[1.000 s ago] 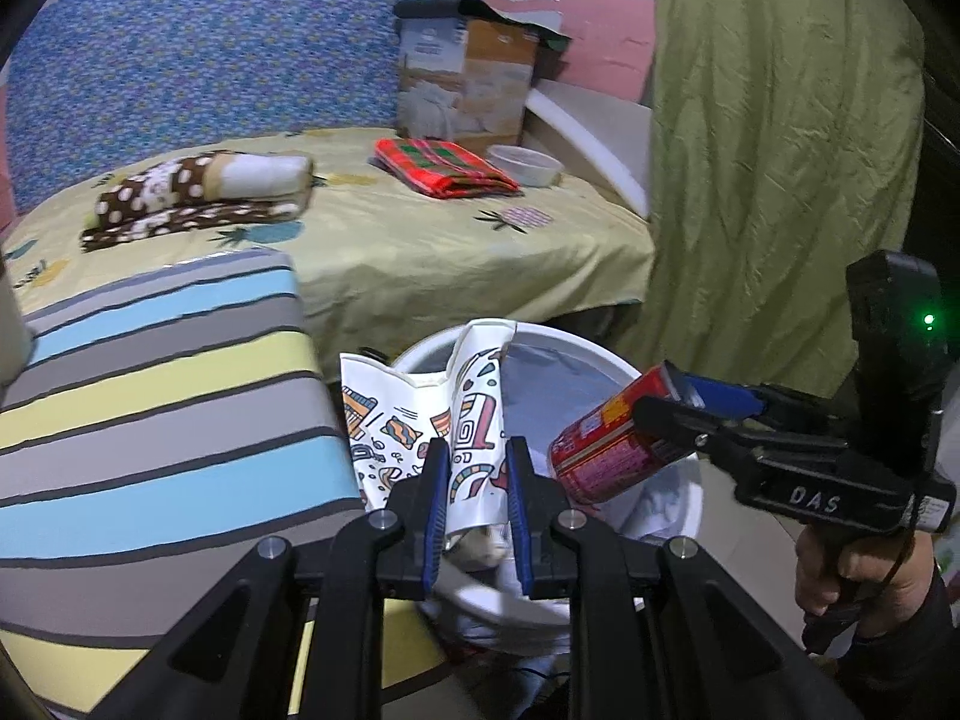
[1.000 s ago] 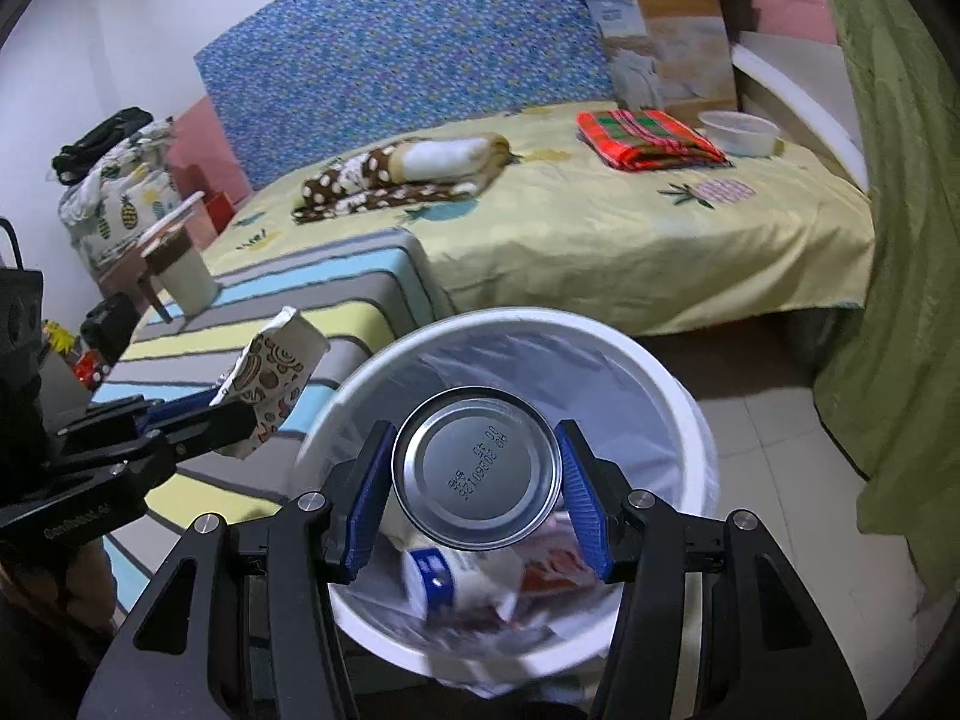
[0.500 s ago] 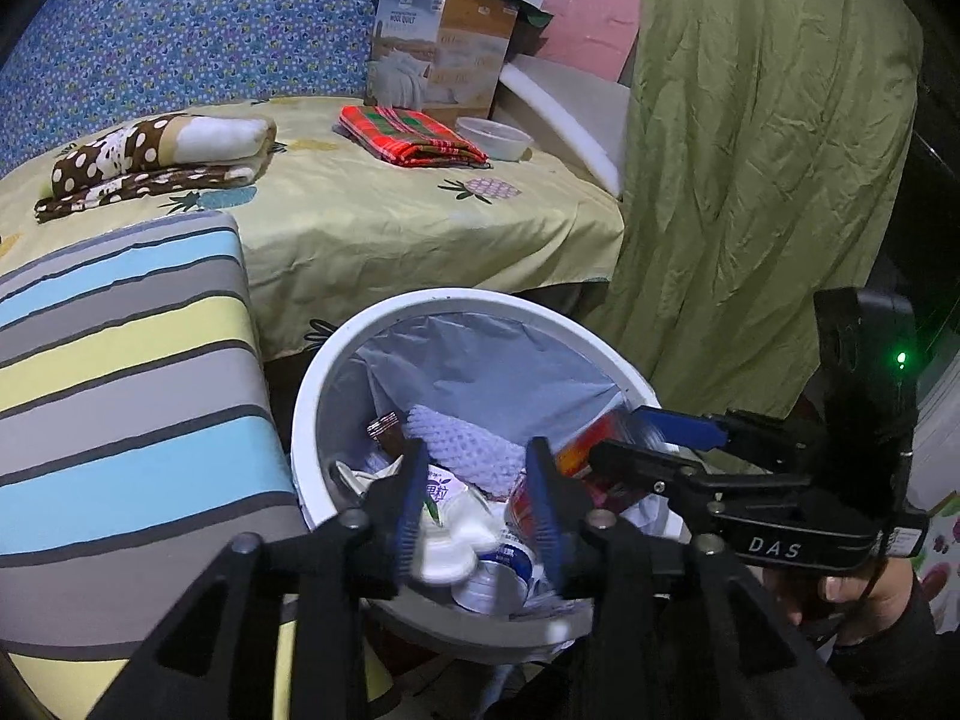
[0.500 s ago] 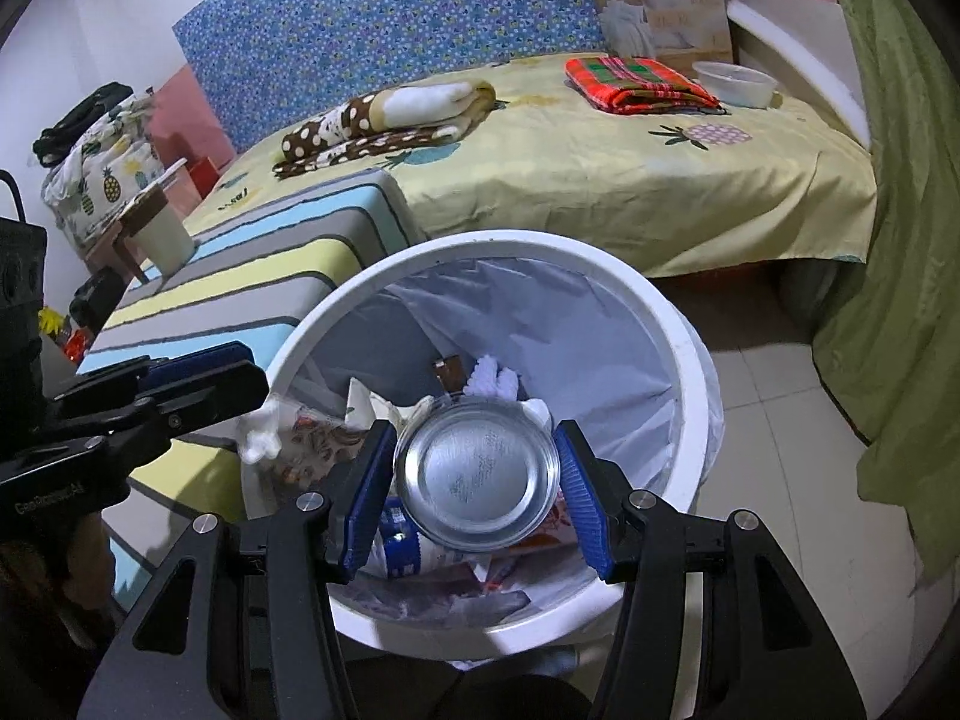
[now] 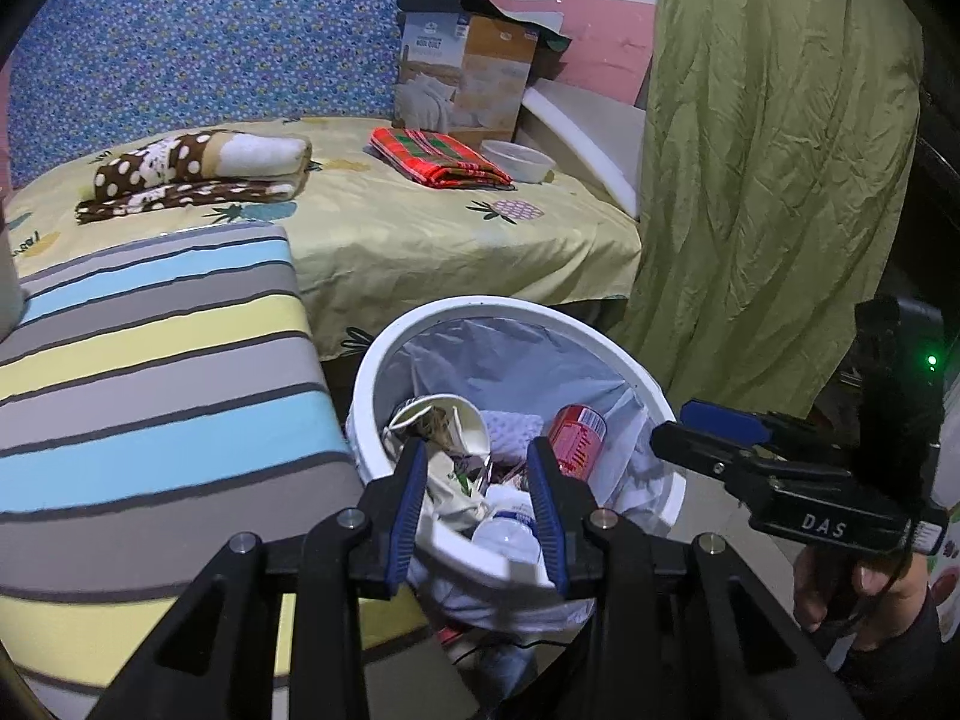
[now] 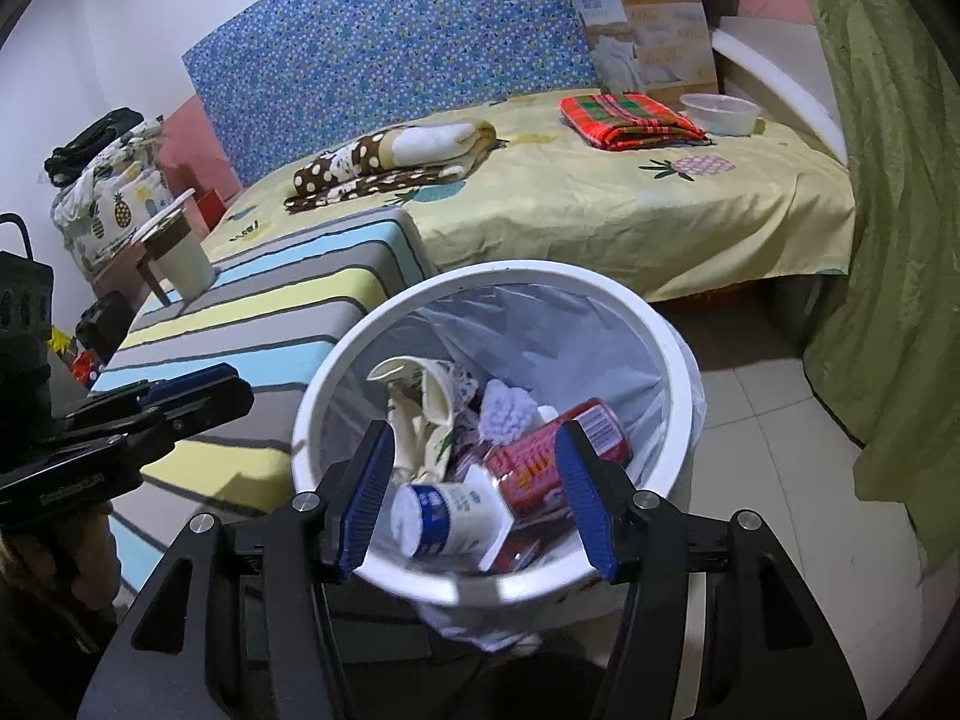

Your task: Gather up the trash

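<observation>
A white trash bin (image 5: 372, 384) with a clear liner stands on the floor beside the bed; it also shows in the right wrist view (image 6: 672, 348). Inside lie a red can (image 6: 558, 450), a crumpled patterned paper cup (image 6: 435, 402), a white blue-labelled container (image 6: 450, 516) and other trash. The can (image 5: 576, 432) and cup (image 5: 444, 420) also show in the left wrist view. My left gripper (image 5: 480, 495) is open and empty above the bin's near rim. My right gripper (image 6: 474, 498) is open and empty above the bin.
A striped cushioned bench (image 5: 150, 360) stands left of the bin. The bed (image 5: 420, 240) behind holds a folded dotted blanket (image 5: 198, 168), a red plaid cloth (image 5: 438, 156), a white bowl (image 5: 519, 159) and a box (image 5: 462, 84). A green curtain (image 5: 768, 180) hangs at right.
The left gripper let the patterned paper cup fall into the bin and opened. The right gripper opened and the red can dropped into the bin. Both grippers have pulled back a little.
</observation>
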The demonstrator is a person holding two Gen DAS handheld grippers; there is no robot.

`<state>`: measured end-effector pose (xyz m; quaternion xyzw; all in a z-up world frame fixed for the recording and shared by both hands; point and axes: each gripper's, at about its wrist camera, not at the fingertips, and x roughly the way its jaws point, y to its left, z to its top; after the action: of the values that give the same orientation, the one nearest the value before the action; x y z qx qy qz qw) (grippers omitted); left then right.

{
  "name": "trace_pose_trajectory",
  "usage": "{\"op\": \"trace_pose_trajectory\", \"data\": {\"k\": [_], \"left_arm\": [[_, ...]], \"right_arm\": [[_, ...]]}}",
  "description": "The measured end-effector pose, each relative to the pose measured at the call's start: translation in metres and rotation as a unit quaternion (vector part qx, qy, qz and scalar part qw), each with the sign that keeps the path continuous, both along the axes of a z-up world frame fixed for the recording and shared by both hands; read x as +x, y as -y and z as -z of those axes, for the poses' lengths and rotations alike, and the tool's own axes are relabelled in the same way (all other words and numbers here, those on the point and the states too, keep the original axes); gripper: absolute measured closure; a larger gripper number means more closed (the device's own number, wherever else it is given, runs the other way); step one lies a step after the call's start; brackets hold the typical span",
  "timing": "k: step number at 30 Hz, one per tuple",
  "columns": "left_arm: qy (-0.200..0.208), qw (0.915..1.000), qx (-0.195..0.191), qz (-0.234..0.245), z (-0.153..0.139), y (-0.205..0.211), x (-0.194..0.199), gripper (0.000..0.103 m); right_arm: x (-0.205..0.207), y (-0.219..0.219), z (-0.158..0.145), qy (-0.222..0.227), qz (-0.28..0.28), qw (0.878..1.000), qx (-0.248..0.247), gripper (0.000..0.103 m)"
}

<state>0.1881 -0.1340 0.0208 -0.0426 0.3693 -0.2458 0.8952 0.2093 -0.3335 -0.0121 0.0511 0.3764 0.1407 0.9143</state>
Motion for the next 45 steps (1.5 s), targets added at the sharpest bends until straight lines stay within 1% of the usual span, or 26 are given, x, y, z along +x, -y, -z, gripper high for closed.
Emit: {"op": "trace_pose_trajectory", "data": {"k": [12, 17, 26, 33, 45], "left_arm": [[0.021, 0.9992, 0.016, -0.031, -0.003, -0.009, -0.051, 0.067], [0.032, 0.9982, 0.021, -0.047, -0.005, -0.015, -0.070, 0.067], [0.044, 0.9962, 0.031, -0.069, -0.008, -0.024, -0.096, 0.067], [0.041, 0.9960, 0.032, -0.072, -0.004, -0.027, -0.112, 0.066], [0.043, 0.9955, 0.036, -0.077, -0.004, -0.030, -0.117, 0.066]], "right_arm": [[-0.040, -0.021, -0.012, 0.029, 0.009, 1.000, -0.005, 0.046], [-0.055, -0.031, -0.013, 0.044, 0.008, 0.999, -0.015, 0.046], [-0.074, -0.038, -0.008, 0.045, 0.001, 0.999, -0.021, 0.046], [-0.087, -0.042, -0.009, 0.053, 0.003, 0.998, -0.025, 0.046], [-0.092, -0.044, -0.007, 0.053, 0.006, 0.998, -0.021, 0.046]]}}
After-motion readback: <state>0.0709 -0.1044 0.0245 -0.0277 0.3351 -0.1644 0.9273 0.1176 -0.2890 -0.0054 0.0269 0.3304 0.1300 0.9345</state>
